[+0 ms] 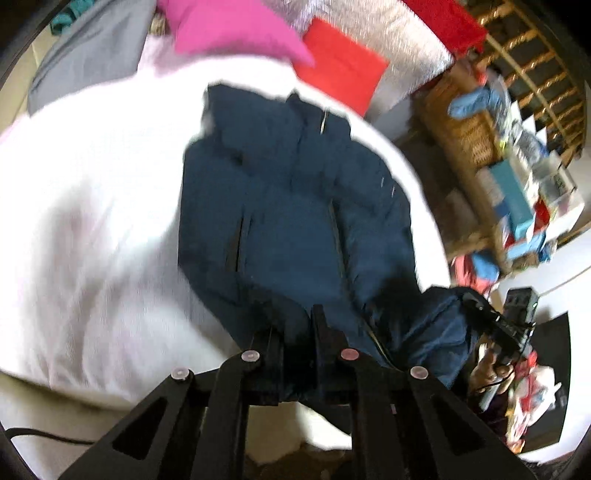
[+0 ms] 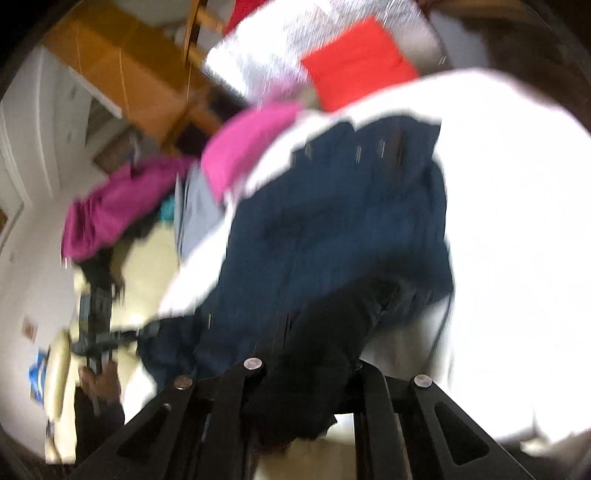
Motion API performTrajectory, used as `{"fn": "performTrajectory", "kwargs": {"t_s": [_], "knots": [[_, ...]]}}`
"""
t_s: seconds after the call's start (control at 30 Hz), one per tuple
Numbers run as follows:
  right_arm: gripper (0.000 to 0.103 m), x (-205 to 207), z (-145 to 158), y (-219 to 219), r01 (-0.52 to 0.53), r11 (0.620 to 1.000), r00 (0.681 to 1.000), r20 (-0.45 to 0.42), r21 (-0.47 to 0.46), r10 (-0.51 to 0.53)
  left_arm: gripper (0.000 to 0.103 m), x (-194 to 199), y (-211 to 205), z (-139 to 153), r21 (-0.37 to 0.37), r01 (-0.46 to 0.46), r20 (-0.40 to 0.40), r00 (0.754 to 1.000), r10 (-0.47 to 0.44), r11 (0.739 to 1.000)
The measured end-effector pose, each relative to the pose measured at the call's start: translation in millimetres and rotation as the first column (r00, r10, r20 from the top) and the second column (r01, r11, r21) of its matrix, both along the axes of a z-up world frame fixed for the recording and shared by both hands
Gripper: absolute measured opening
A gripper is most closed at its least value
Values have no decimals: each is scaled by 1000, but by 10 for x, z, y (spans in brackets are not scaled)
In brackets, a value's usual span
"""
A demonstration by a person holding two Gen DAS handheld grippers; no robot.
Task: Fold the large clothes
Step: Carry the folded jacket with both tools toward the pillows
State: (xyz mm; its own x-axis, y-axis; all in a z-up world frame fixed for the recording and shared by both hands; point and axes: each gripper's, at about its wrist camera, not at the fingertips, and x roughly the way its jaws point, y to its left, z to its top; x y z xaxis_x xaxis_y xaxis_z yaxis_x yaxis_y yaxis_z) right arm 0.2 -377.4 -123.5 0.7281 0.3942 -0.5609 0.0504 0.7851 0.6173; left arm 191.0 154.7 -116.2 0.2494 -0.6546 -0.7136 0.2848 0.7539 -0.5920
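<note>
A navy padded jacket lies spread on a white bed cover, its collar at the far end. My left gripper is shut on the jacket's near hem. In the right wrist view the jacket lies the same way. My right gripper is shut on a bunched dark fold of its near edge, and the fabric hides the fingertips. The other gripper shows at the right edge of the left wrist view and at the left of the right wrist view. Both views are motion-blurred.
A pink cloth and a red cushion lie at the bed's far side, a grey garment at far left. A magenta garment hangs off the bed. Cluttered shelves stand to the right.
</note>
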Motion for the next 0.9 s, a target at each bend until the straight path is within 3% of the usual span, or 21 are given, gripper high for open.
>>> {"fn": "performTrajectory", "kwargs": {"t_s": [0.1,0.23,0.47,0.63,0.77,0.9], "knots": [[13,289,21,-239,85,995,995,43,50,-87,13,341,41,40,-61,-59,-2,998,59,996],[12,827,12,-325,140,990,987,75,30,-142,13,854,-135,85,-99,-105,3,994,106,989],[12,2057,9,-507,239,970,967,96,-39,-234,13,1891,-672,83,-29,-152,80,985,154,988],[12,2856,-121,-801,285,959,957,55,-1,-284,12,2670,-821,-90,-15,-191,71,979,192,981],[12,3394,-304,-862,303,952,953,23,-41,-303,12,3162,-970,-330,12,-207,62,977,206,978],[13,3843,-575,-1068,317,947,947,-78,55,-313,16,3567,-963,-558,-24,-233,-5,972,233,972]]}}
